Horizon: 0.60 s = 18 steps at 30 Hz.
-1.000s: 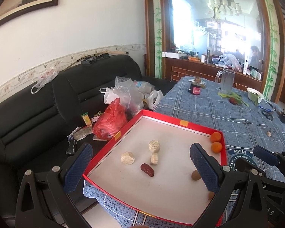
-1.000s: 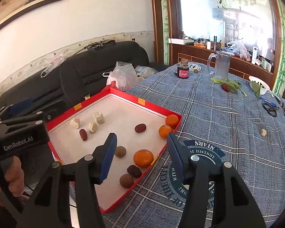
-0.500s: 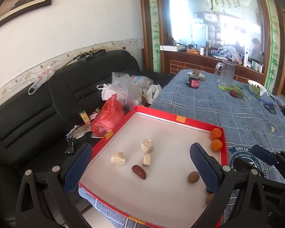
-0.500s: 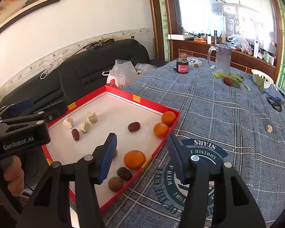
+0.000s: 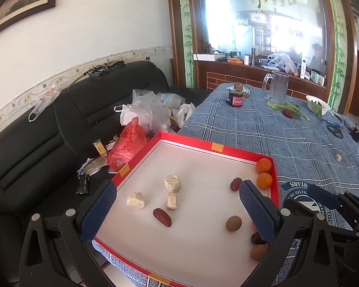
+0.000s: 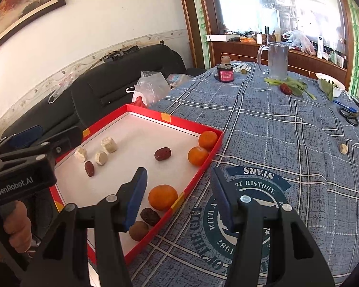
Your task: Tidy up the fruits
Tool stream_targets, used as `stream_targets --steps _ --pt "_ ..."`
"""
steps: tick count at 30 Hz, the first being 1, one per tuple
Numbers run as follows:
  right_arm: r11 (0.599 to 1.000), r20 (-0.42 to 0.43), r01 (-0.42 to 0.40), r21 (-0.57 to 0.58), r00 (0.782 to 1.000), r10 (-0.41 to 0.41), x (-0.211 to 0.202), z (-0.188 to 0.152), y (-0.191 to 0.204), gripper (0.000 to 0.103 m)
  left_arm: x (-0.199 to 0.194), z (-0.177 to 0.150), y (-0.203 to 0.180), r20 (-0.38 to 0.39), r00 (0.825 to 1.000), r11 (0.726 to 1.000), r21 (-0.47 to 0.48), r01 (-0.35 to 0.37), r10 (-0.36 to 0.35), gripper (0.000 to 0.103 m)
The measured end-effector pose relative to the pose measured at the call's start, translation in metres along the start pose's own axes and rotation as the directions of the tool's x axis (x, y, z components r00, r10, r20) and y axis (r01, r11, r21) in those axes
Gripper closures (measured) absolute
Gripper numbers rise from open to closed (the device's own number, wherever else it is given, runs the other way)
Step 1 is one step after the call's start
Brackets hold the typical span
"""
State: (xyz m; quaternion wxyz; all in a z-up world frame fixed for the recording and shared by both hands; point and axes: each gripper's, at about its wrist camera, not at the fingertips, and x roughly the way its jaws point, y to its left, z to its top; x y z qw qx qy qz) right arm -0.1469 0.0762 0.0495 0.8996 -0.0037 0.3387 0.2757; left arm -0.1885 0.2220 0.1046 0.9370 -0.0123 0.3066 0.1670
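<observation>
You're early in the sort, going by how things lie. The red tray [image 6: 210, 154] holds everything, but mixed: 2 mandarins [image 6: 198, 156] sit touching in the far right corner, a 3rd mandarin [image 6: 163, 197] lies apart by the near right wall, w/ a red date [image 6: 150, 216] and a brown longan [image 6: 138, 230] just beside it. 3 pale sugarcane chunks [image 5: 135, 200] cluster at the left, a date [image 5: 162, 217] close by them, another date [image 6: 162, 153] mid-tray, a 2nd longan [image 5: 233, 223] alone. So only the 2 mandarins look grouped; dates, longans and the 3rd mandarin are left to gather. 1 pale chunk [image 6: 343, 148] lies out on the blue plaid tablecloth [image 6: 287, 129], well apart from the tray.

Your left gripper [image 5: 177, 212] hangs over the tray's near left part, jaws spread wide, holding nothing, touching nothing. Your right gripper [image 6: 179, 196] is also wide apart and empty, straddling the tray's right wall, w/ the 3rd mandarin showing between its pads; no contact seen.
</observation>
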Motion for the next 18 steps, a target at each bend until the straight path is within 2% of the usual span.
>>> stream_targets --steps 18 --pt "1.000 -0.024 -0.011 -0.010 1.000 0.011 0.0100 -0.0019 0.0070 0.046 0.0088 0.0007 0.0003 -0.019 1.000 1.000 -0.007 -0.004 0.004 0.001"
